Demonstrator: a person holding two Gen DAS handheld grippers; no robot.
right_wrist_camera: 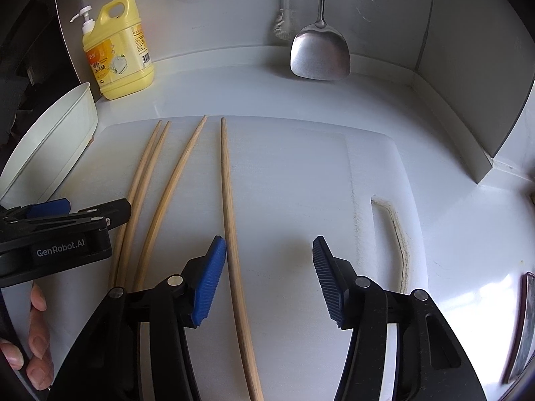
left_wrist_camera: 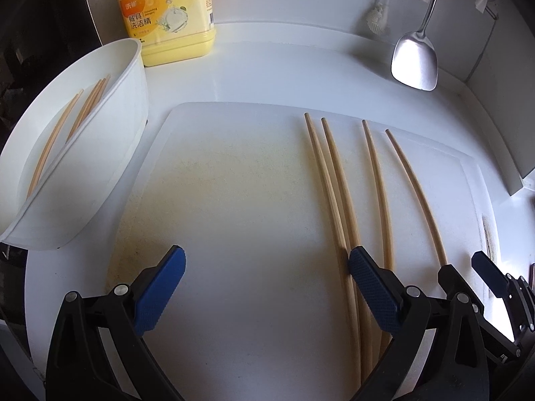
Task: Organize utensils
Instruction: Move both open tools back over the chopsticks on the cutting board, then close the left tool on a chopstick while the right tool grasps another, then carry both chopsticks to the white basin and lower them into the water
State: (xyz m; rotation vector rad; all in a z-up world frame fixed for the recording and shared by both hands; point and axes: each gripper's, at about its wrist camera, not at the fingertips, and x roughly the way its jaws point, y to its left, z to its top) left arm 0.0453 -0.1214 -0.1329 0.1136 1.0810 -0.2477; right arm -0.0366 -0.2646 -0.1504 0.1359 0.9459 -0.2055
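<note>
Chopsticks were the whole job at this point, and I'd call it somewhere short of halfway. Over at about 9 o'clock in the left camera sat the white holder [left_wrist_camera: 110, 140], and inside it I could make out what looked like three chopsticks [left_wrist_camera: 85, 110] already dropped in, maybe one more hidden behind the rim, I couldn't tell for sure. So that part was done.

What was left: four chopsticks lying loose on the white cutting board [left_wrist_camera: 234, 200], all running roughly 12 to 6 o'clock. Two of them lay nearly touching as a pair [right_wrist_camera: 143, 180], then a third chopstick [right_wrist_camera: 174, 180] just beside those, then the fourth chopstick [right_wrist_camera: 229, 207] a little apart on the right.

Tool state, as I saw it: my left gripper [left_wrist_camera: 267, 287] was spread wide with nothing pinched. Its right pad sat on top of the pair down at 5 o'clock, but no stick was between the pads. My right gripper [right_wrist_camera: 267, 277] was also spread, about half open, and the fourth chopstick ran between its pads, close to the left one, without being squeezed yet. My guess was that this stick was the next to go.

Count of the rest: one yellow soap bottle [right_wrist_camera: 120, 50] at 11 o'clock, one metal spatula [right_wrist_camera: 319, 50] at 12 to 1 o'clock against the back wall, one brush [right_wrist_camera: 284, 23] beside it. Spatula was untouched, and I couldn't say if it belonged in the holder too.
</note>
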